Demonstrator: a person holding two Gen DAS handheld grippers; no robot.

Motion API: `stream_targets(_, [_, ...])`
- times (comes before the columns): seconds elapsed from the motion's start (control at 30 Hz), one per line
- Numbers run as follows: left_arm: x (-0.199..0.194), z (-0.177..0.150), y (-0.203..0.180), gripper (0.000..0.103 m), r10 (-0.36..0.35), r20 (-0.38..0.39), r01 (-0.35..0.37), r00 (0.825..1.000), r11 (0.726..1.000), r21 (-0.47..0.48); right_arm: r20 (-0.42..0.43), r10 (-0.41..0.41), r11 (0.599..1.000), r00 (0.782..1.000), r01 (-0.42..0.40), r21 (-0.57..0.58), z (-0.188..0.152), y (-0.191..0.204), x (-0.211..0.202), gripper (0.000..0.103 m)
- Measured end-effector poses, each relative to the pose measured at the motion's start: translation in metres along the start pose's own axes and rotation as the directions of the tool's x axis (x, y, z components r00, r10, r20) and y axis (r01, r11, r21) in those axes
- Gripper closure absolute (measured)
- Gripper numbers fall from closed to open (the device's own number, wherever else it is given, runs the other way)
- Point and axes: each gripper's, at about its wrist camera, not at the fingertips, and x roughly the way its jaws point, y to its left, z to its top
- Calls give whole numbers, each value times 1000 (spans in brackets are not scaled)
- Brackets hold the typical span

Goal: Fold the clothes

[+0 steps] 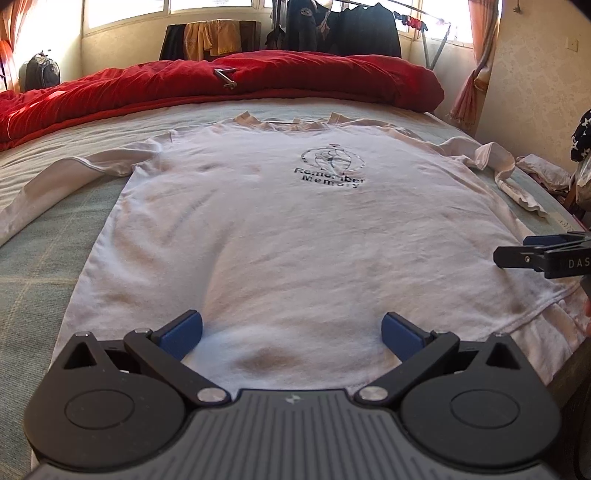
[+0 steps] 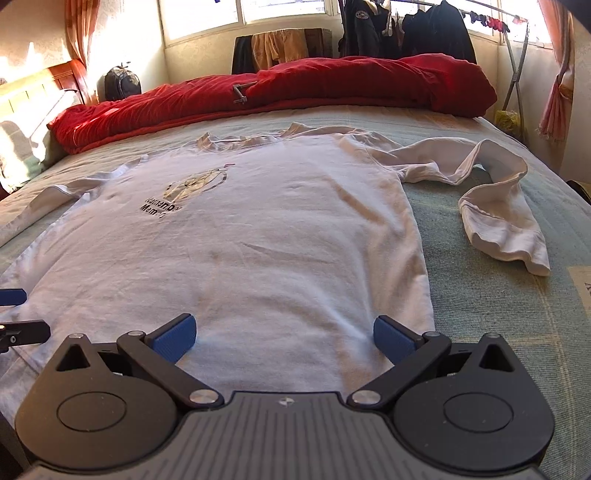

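The left gripper is spread wide with nothing between its blue pads, poised just above the near hem of a white long-sleeved shirt that lies face up and flat on the bed. The right gripper is likewise released and empty, low over the same hem, with the shirt's side edge just off its right finger. Each gripper shows in the other's camera: the right one pokes in at the far right edge of the left view, and the tips of the left one show at the left edge of the right view, both over the shirt's lower part. Ahead of both grippers the shirt's body stretches away, faintly stained, with a dark printed emblem and lettering on the chest. Ahead and to the left of the left gripper one sleeve lies straight out on the pale green checked sheet; ahead and to the right of the right gripper the other sleeve is bent and rumpled. Beyond the collar a red quilt is heaped across the bed, a small metal object resting on it. Farther off, dark clothes hang on a rack before bright windows.
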Motion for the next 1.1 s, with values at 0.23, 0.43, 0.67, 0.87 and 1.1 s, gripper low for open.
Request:
stream_targets(0.23, [-2,13,-6,1,-16,-10,15,1000,996,-91,66,6,993,998,-14,117,11,-49,-28,2])
stream_targets(0.43, [2,24,-24,1,-98,26,100,995,985,-140,59,-41,963,997,24,267,11,-112,-31,2])
stream_targets(0.67, [17,27,-47,1,-125,10,125,992,987,-103,136,17,815,991,-92,572,0,-187,-21,15])
stream_targets(0.87, [23,23,-51,1,-100,-9,99,995,991,-85,200,53,669,978,-183,720,-1,-227,-2,36])
stream_targets(1.1, [24,23,-53,1,-89,-16,88,996,994,-68,124,-39,750,991,-53,659,18,-221,17,78])
